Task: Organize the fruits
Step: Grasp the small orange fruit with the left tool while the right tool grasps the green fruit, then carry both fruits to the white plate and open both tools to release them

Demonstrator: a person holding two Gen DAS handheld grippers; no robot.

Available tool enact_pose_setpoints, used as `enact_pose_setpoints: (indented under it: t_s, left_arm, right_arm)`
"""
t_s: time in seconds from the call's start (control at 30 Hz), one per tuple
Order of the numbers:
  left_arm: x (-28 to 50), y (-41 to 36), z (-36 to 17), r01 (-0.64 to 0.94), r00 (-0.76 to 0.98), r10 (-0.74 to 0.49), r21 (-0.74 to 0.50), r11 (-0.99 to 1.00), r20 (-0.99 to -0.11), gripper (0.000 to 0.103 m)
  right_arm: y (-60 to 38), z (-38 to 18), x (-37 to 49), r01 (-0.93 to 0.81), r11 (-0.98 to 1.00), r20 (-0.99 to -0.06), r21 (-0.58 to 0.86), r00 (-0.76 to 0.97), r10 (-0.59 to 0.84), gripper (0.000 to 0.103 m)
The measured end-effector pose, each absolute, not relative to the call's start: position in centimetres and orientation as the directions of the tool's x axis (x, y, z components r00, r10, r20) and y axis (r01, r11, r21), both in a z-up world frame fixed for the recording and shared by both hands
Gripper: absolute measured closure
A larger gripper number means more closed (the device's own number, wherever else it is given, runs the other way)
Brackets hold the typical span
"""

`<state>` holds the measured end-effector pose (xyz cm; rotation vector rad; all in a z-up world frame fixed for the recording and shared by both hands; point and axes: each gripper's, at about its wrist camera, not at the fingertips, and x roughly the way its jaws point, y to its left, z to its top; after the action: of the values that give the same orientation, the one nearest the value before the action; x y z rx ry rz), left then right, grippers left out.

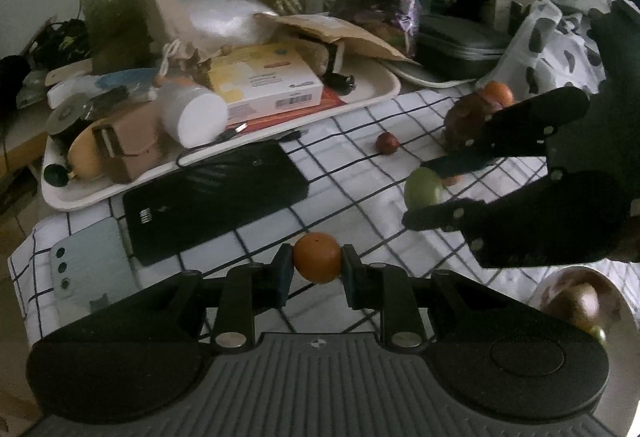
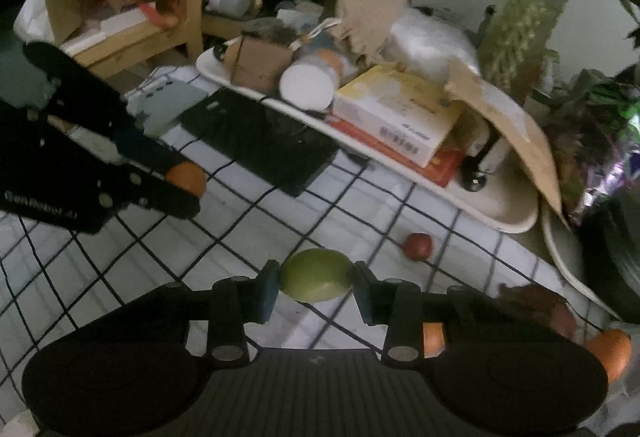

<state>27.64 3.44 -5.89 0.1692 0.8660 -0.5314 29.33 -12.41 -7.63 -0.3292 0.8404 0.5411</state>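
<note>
Pinching an orange fruit [image 1: 318, 263], your left hand-held gripper [image 1: 316, 271] sits above the checked counter [image 1: 360, 141]; your right hand-held gripper [image 2: 314, 287] clamps a green fruit [image 2: 316, 275]. Farther off lies 1 small red fruit [image 2: 418, 245], beside the cluttered tray [image 2: 500, 213].

We hold our left black two-finger claw [image 1: 318, 263] tilted steeply down over the bench, its blue-padded fingers [image 1: 283, 269] pressed on either side of a small round orange fruit [image 1: 318, 261]. Our right black two-finger claw [image 2: 316, 287] points down at much the same slant, its pads [image 2: 267, 291] clamped on a smooth green oval fruit [image 2: 316, 280]. In the left wrist view the right claw [image 1: 424, 193] reaches in from the right edge; in the right wrist view the left claw [image 2: 182, 183] comes in from the left.
</note>
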Motion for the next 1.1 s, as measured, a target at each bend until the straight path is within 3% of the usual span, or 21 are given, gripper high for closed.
enact_pose_setpoints:
  t_s: [1.1]
  left_arm:
    - [17.4,-2.1,-2.2,0.578,0.535,-0.457,-0.087,0.812,-0.711,0.078]
  right_arm:
    - [-18.5,-2.6,18.8,-0.535,0.845,-0.800,-0.001,0.507,0.321,0.062]
